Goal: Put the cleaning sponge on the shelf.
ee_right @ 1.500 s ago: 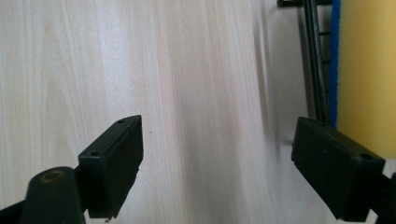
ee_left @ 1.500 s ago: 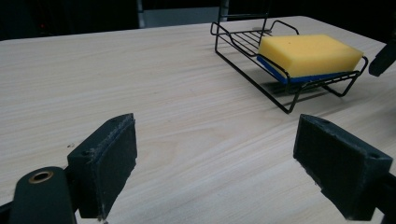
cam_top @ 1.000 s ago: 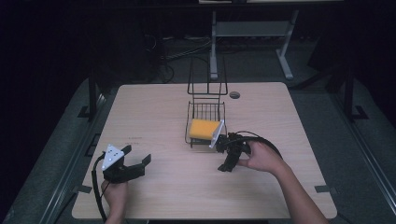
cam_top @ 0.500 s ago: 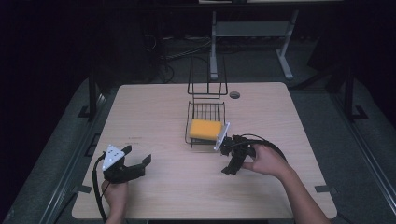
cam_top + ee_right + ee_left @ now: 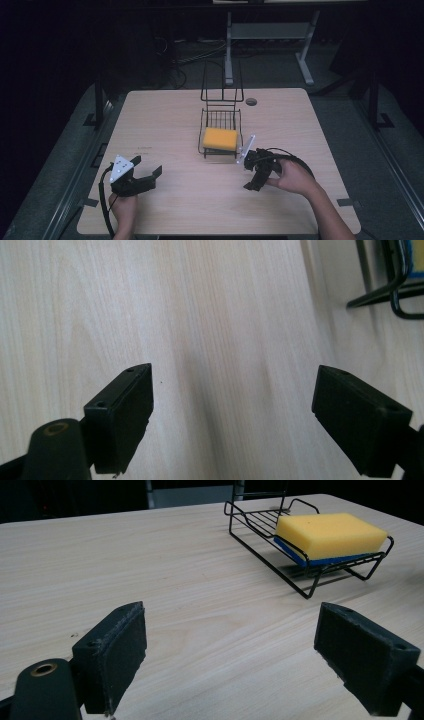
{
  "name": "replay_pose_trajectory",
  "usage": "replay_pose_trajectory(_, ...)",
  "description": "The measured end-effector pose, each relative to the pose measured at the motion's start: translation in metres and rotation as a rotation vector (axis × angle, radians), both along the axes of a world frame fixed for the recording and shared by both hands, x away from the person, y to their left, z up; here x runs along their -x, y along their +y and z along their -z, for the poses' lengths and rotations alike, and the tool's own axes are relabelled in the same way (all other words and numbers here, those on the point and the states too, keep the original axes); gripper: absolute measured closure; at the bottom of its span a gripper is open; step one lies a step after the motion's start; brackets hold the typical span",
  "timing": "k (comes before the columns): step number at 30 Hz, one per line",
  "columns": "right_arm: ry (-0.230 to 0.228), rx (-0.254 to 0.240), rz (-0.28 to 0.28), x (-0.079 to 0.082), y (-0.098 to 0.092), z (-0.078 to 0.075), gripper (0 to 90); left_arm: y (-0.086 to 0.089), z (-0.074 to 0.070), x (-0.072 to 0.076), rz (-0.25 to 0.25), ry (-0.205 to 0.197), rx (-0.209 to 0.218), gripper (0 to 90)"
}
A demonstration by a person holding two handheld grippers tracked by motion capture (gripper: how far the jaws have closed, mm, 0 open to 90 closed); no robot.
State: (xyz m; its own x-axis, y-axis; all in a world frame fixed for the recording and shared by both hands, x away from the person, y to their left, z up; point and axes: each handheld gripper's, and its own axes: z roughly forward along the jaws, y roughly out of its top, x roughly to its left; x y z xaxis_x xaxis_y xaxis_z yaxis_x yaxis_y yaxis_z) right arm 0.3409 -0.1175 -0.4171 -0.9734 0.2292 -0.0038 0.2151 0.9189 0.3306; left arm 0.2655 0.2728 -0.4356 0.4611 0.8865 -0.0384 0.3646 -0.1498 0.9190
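Yellow sponge sits in the wire rack mid-table; right gripper just beside it, left gripper well apart, both wide open, empty; small table print looks unreadable

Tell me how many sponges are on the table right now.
1. The yellow sponge with a blue underside lies in the black wire rack near the middle of the table, ahead of the right tool. None other is visible.

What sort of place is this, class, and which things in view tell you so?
Probably a lab or recording workspace, not a kitchen: a bare wooden table stands in a dark room, cables trail on the floor behind, and a metal desk frame stands beyond. A sponge in a wire rack is the lone prop.
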Motion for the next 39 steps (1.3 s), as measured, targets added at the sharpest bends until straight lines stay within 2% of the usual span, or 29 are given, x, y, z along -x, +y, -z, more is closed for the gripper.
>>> replay_pose_trajectory(21, -0.021, -0.010, 0.042, 0.020, -0.029, 0.001, 16.6, -0.002, 0.000, 0.000, 0.007, 0.002, -0.014, 12.7)
replay_pose_trajectory(29, -0.014, -0.035, 0.062, 0.027, -0.038, 0.005, 16.6, -0.002, 0.000, 0.000, 0.007, 0.003, -0.015, 12.8)
replay_pose_trajectory(39, -0.008, -0.032, 0.071, 0.035, -0.045, 0.009, 16.6, -0.002, 0.000, 0.001, 0.006, 0.003, -0.017, 12.8)
